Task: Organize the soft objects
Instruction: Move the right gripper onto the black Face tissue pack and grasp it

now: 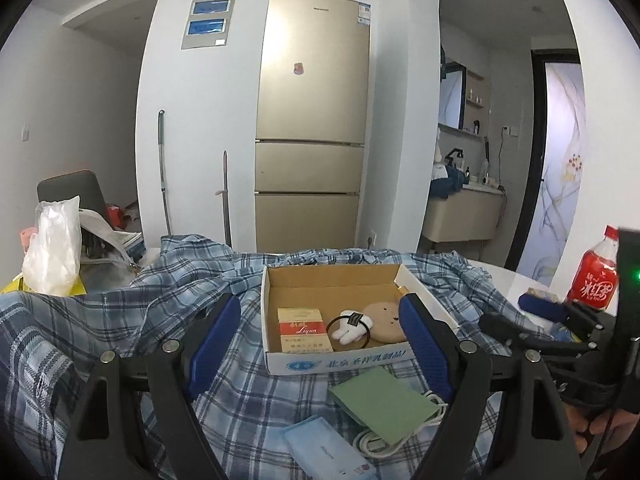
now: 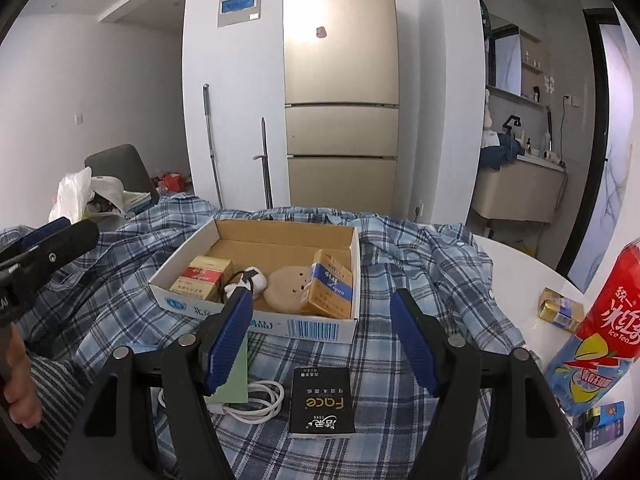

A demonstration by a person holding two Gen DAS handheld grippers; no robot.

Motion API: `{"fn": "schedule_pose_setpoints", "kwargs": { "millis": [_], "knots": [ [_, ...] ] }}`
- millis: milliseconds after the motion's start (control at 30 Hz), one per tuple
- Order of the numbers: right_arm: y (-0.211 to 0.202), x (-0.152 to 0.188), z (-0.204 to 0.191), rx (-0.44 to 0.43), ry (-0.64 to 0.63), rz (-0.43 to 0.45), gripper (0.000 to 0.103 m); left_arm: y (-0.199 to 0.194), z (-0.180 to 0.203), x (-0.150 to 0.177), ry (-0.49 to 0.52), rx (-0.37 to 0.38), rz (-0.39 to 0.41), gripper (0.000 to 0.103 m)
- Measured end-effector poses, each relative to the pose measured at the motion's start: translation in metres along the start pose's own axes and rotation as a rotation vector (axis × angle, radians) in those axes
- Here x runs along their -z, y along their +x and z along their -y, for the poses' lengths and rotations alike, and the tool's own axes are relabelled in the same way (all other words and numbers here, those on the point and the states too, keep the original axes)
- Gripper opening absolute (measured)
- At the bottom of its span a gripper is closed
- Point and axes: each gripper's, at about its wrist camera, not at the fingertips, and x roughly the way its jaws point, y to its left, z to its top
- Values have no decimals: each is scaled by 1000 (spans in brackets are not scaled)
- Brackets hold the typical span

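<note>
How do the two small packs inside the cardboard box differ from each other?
The red and white pack lies flat at the box's left end; the tan and blue pack stands tilted against the right wall. Their colours differ too: a red band on cream versus a blue stripe on tan. Both are small rectangular cartons sharing the cardboard box with a round plush toy.

1. The red-and-cream cigarette pack [image 1: 305, 329] in the cardboard box bears the script word "Liqun" on its red band.
2. The black tissue pack [image 2: 322, 402] lying on the plaid cloth reads "Face" in gold letters, upside down to the right wrist camera.
3. The red bottle [image 2: 608, 320] at the table's right edge carries "Ice Tea" under large white Chinese characters.
4. The cardboard box [image 1: 344, 362] has blue Chinese print on its white front wall, and a barcode [image 2: 316, 328] on the same wall.
5. The refrigerator [image 1: 316, 120] has a small brand line at the top of its door, too small to read.
</note>
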Motion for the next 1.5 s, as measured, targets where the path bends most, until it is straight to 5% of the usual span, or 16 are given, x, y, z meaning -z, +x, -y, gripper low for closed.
{"fn": "schedule_pose_setpoints", "kwargs": {
  "millis": [300,1033,1500],
  "knots": [
    [2,1,-5,0,-19,-20,70,11,-7,5,-68,12,-51,83],
    [33,14,1,27,-4,-229,70,61,3,32,5,-42,-306,83],
    [45,21,-1,16,-12,-311,70,62,5,33,11,-28,-314,83]
  ]
}}
